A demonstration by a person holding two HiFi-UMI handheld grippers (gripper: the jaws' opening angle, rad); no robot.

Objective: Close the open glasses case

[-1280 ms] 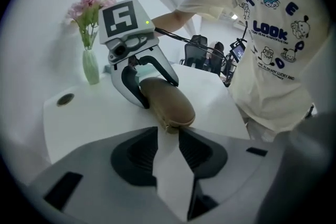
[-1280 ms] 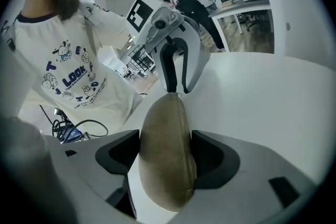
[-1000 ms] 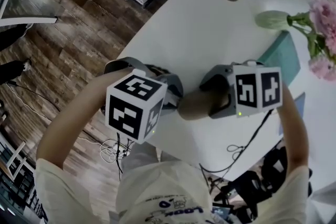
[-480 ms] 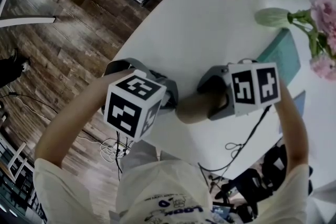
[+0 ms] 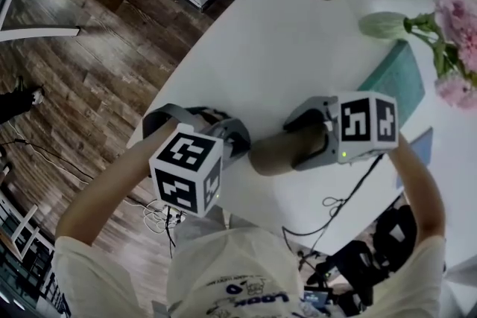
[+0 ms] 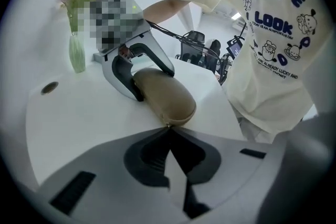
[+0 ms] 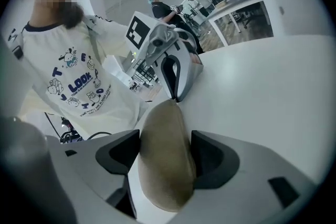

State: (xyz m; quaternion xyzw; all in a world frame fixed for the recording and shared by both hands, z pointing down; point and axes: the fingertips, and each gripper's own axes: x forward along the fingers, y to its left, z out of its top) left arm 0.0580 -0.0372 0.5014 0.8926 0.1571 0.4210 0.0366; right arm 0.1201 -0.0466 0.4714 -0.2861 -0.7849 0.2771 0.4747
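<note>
one tan glasses case (image 5: 277, 153), looking closed, lies near the white table's (image 5: 298, 48) edge. right gripper (image 7: 166, 152) squeezes its sides; left gripper (image 6: 169, 131), jaws together and empty, noses its other end, both angled downward.

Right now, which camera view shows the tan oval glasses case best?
The left gripper view: the tan oval glasses case lies almost whole, side-on, on the white table. The right gripper view shows it foreshortened, clamped in the right hand-held gripper; the head view, a short stretch between that and the left hand-held gripper.
</note>
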